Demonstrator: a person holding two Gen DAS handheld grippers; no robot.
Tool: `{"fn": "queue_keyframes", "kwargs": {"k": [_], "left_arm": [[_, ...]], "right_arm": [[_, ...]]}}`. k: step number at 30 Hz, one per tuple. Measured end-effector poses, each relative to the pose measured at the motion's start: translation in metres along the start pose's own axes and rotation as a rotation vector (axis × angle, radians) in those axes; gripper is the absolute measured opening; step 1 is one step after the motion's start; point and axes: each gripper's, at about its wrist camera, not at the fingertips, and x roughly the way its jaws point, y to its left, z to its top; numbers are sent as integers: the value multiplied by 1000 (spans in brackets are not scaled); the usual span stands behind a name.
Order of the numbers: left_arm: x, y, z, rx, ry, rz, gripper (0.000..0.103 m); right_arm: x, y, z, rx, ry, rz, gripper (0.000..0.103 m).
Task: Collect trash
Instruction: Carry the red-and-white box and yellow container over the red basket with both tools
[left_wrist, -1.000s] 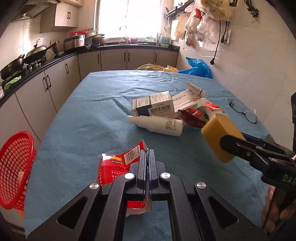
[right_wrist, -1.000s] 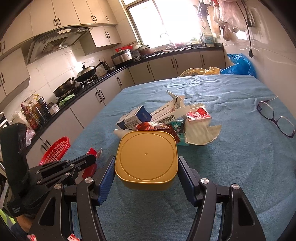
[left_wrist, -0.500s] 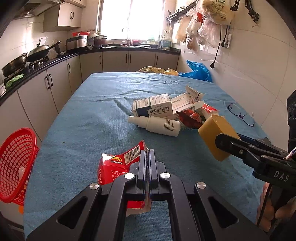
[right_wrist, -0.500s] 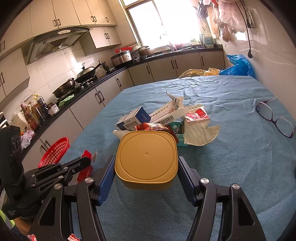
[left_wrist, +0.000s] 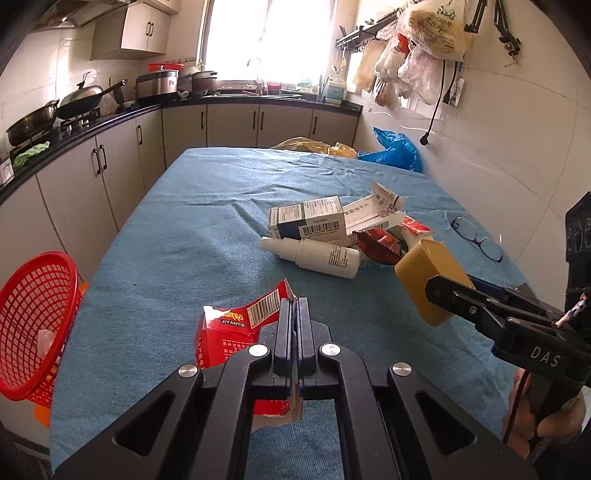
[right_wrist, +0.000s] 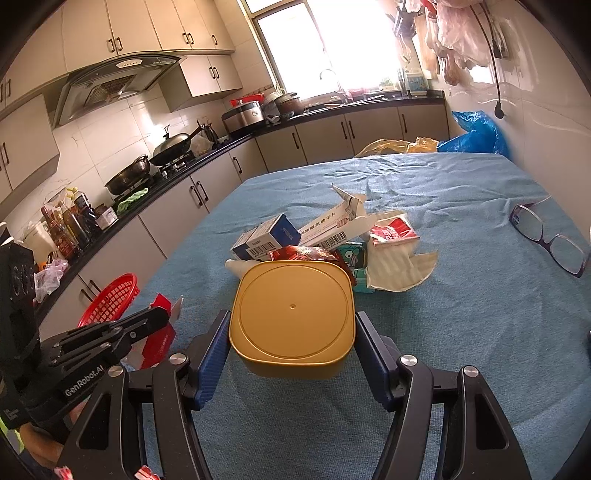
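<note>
I see the counter (left_wrist: 207, 229) covered with a blue cloth, and I go from the big things to the small ones. The red basket (left_wrist: 35, 325) hangs just past the counter's left edge, near the front corner; I judge it is where the trash must go. Near the right edge, about the middle, lies the heap of trash: the medicine boxes (left_wrist: 306, 221), the white bottle (left_wrist: 314, 254) lying on its side, and some wrappers under them. A pair of glasses (right_wrist: 550, 240) lies apart by the right edge; I think it is not trash.

My right gripper (right_wrist: 291, 343) has its jaws spread wide and pressed on both sides of the yellow tub (right_wrist: 291, 314), which is held in the air above the front part of the counter. My left gripper (left_wrist: 293, 321) has its jaws fully together, pinching a thin edge of the torn red packet (left_wrist: 229, 339); the packet hangs near the front edge.

The risks, in my judgement: the packet is held only by a torn flap and may tear or slip during a swing to the basket. The tub's smooth sides could slide out. The two grippers are near, so crossing could knock them together.
</note>
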Motion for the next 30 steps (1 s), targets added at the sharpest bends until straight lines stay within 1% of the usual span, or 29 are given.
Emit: {"fn": "queue_keyframes", "kwargs": {"k": [19, 30], "left_arm": [[-2, 8, 1, -24, -10, 7, 1], [-13, 11, 3, -25, -32, 18, 1]], "right_arm": [[-2, 7, -2, -27, -10, 4, 70], [-5, 12, -4, -51, -21, 16, 70]]}}
